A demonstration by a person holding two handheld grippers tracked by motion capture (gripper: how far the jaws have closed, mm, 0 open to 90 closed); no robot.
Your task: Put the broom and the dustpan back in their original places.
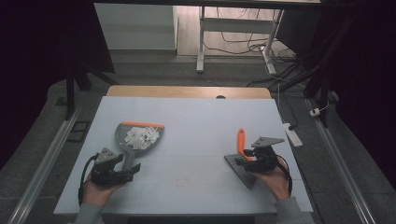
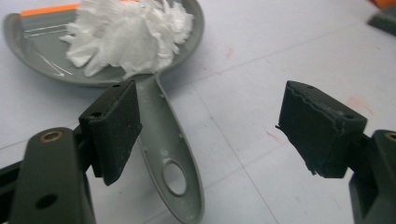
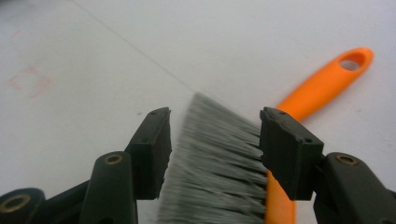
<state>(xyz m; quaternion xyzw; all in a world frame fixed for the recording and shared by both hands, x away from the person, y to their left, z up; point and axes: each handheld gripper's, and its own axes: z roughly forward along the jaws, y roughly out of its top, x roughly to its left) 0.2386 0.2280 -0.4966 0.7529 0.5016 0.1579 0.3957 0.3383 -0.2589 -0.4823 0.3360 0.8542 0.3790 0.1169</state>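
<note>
White table [image 1: 187, 121] carries a stiff, light dustpan [image 1: 135, 137] of paper scraps [image 2: 130, 35]; its handle [image 2: 170, 154] suits gripping. Left gripper [image 2: 205, 126] and right gripper [image 3: 215, 149] stand released, the right astride soft brush bristles [image 3: 219, 172].

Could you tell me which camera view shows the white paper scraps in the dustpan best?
The left gripper view: the paper scraps fill the dustpan close up. The high view shows them small.

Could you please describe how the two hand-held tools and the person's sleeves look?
Both tools, left and right, are black, each topped by a grey three-cornered plate, with a black cable trailing beside the wrist. The jaws are dark arms with brass-coloured pivot rings, ending in blocky black pads with small holes. Grey sleeves cover the forearms.
</note>
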